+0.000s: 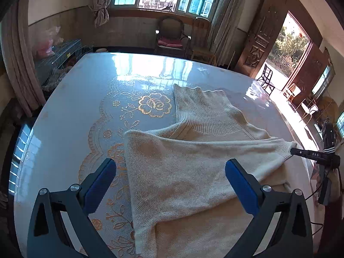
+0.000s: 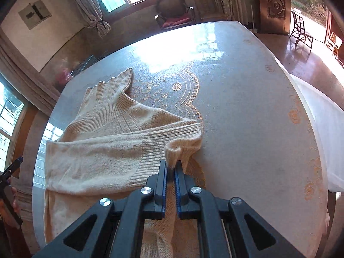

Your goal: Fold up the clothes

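Note:
A cream knitted turtleneck sweater (image 1: 193, 167) lies on the table, one sleeve folded across its body, the ribbed collar (image 1: 202, 107) pointing away. My left gripper (image 1: 171, 174) is open, its blue-padded fingers spread above the folded sleeve's left part, holding nothing. In the right wrist view the sweater (image 2: 103, 150) lies left of centre. My right gripper (image 2: 171, 167) is shut on the ribbed sleeve cuff (image 2: 178, 148), pinching a fold of it just above the table. The right gripper also shows in the left wrist view (image 1: 293, 150) at the cuff.
The table (image 2: 247, 118) has a glossy cover with an orange floral pattern (image 1: 153, 103). Chairs (image 1: 172, 36) stand beyond the far edge under the window. A wire cage (image 1: 62, 56) is at the far left. An open doorway (image 1: 288, 51) is at the right.

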